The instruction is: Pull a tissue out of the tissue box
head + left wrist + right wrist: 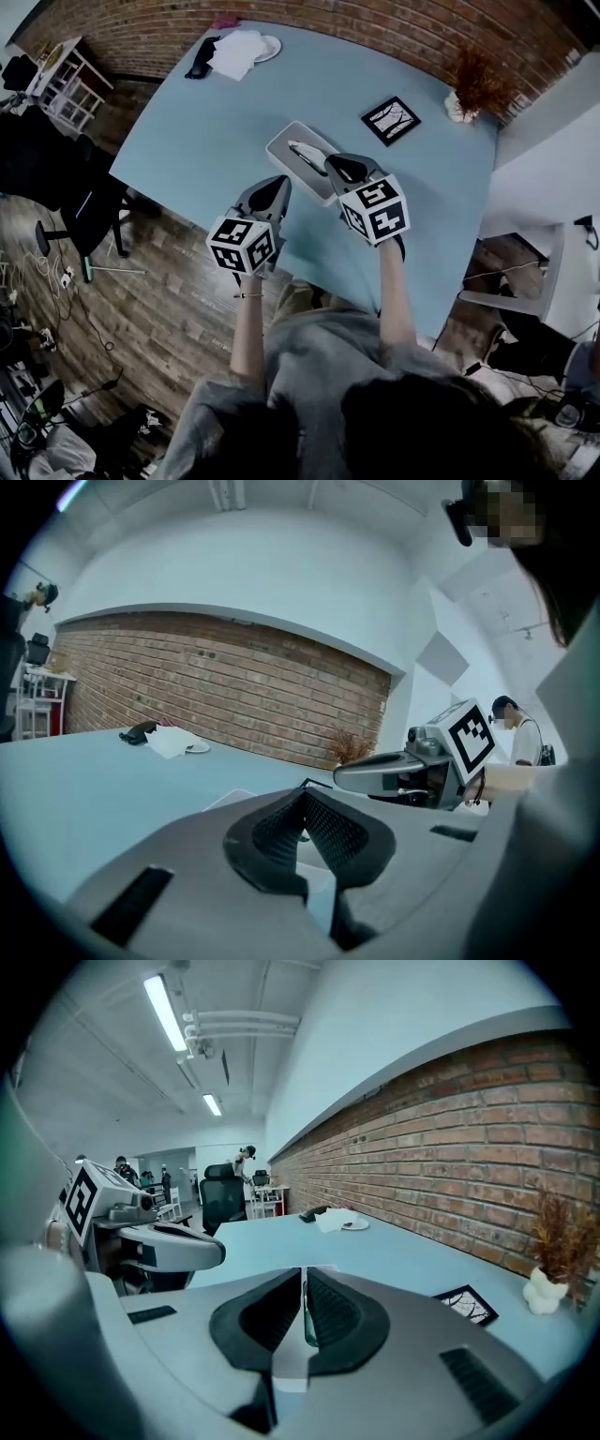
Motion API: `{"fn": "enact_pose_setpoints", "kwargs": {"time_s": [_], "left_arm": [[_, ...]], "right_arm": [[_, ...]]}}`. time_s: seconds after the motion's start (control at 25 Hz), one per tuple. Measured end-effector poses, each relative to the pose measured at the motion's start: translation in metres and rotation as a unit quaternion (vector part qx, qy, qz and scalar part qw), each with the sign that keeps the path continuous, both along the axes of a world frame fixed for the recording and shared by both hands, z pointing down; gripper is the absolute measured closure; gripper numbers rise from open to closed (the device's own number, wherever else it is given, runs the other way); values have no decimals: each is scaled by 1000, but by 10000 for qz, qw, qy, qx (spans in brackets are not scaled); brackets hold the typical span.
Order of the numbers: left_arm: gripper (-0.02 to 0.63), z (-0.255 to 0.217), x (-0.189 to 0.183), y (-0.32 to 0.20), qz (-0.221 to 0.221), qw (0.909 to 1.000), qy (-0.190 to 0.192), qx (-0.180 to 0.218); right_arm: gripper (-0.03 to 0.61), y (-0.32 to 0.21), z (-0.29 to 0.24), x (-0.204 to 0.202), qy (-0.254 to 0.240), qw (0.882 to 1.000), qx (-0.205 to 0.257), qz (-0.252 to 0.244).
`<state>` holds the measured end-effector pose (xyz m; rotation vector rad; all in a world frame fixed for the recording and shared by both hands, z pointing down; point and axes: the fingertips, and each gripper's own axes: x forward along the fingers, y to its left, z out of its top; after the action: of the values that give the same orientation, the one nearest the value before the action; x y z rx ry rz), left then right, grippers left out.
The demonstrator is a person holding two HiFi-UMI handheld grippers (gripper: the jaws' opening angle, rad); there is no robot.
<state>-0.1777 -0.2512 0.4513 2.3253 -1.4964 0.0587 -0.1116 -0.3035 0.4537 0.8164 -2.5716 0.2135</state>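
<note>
Tissue box [281, 148]: sits near the middle of the blue table [187, 141], a little toward my near edge, with a white tissue [306, 153] showing in its top slot.

My left tongs [280, 184]: tips pressed together with nothing between them, held just beside the box's near-left side. I cannot confirm contact with the box.

My right tongs [339, 169]: pads pressed together and empty, tip over the box's near-right corner.

Both tongs point away from me toward the brick wall [375, 28], side by side and close to each other.

Other items noted:
- A black picture frame [391, 120] lies right of the box and farther off.
- A dried plant [476, 82] stands at the far right corner.
- White papers [236, 54] and a black item [201, 58] lie at the far left edge.
</note>
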Motion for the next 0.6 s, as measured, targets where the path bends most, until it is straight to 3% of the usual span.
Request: {"fn": "enact_pose_setpoints", "kwargs": {"time_s": [0.24, 0.44, 0.6], "left_arm": [[611, 17, -19, -20, 345, 9993, 60, -154], [611, 29, -23, -24, 787, 9964, 143, -285], [611, 33, -29, -28, 853, 9955, 173, -370]], "right_arm": [[575, -18, 24, -15, 344, 9988, -148, 330], [517, -30, 44, -23, 563, 9965, -324, 532], [470, -42, 54, -25, 774, 9943, -460, 578]]}}
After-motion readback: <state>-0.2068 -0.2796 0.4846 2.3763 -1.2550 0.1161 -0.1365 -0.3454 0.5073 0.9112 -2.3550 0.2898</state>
